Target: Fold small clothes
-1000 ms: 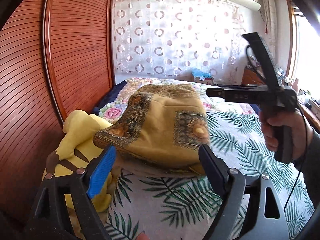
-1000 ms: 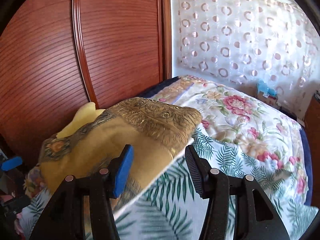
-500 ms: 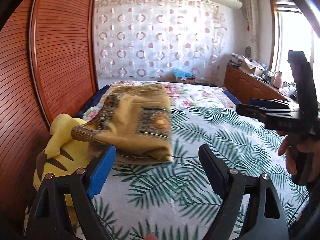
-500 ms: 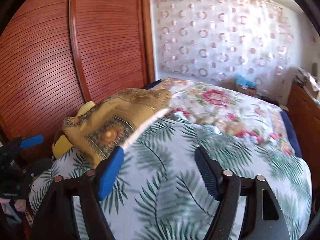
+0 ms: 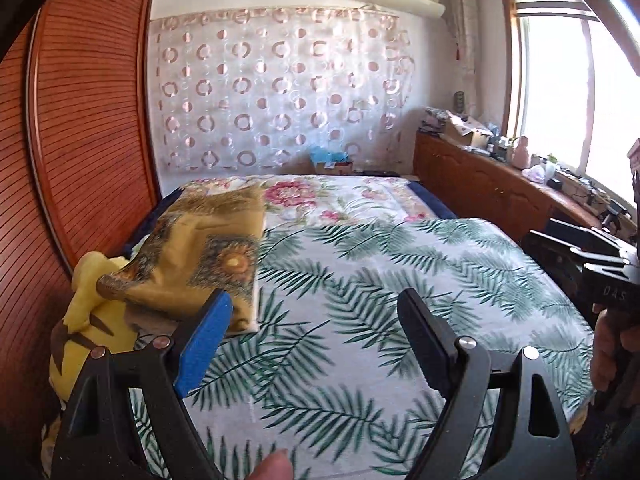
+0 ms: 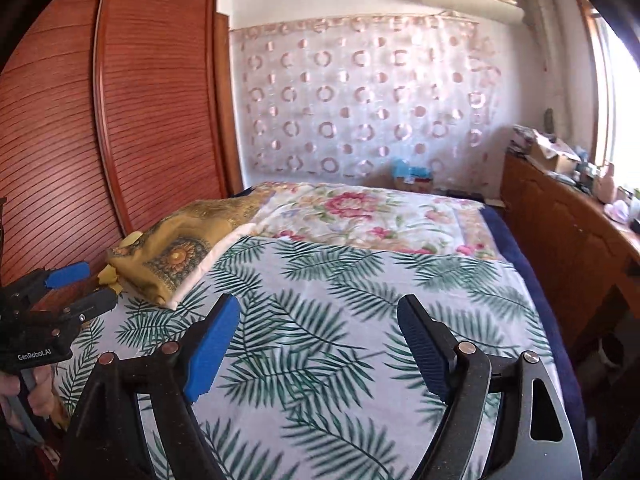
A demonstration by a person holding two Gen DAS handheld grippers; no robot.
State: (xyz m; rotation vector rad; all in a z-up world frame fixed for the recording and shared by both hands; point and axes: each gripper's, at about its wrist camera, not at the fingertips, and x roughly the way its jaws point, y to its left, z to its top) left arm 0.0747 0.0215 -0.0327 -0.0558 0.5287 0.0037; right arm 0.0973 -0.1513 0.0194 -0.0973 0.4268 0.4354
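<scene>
i have both grippers over the palm-leaf blanket (image 5: 400, 280) and i take the folded mustard cloth (image 5: 208, 252) as my landmark. it lies flat at the blanket's far left edge, along the red slatted wardrobe (image 5: 88, 128), with its near corner draped over a yellow plush toy (image 5: 92, 320) and a pale lining showing along its right edge.

my left gripper (image 5: 316, 328) sits just right of the cloth's near end, jaws spread wide, only leaf print between them; the blue pad (image 5: 204, 340) overlaps the cloth's near corner in the picture, but i cannot tell whether it touches.

my right gripper (image 6: 320, 332) is further right of the cloth, well clear of it. its jaws have just been opening and stand wide, with bare blanket between them. from that camera the left gripper shows at the frame's left edge, beside the cloth's near end, held by a hand (image 6: 24, 392).

beyond the cloth a floral quilt (image 6: 360, 216) covers the far part of the bed, and a ring-patterned curtain (image 5: 280, 92) hangs behind it. a wooden cabinet (image 5: 480, 184) runs along the side opposite the cloth.
</scene>
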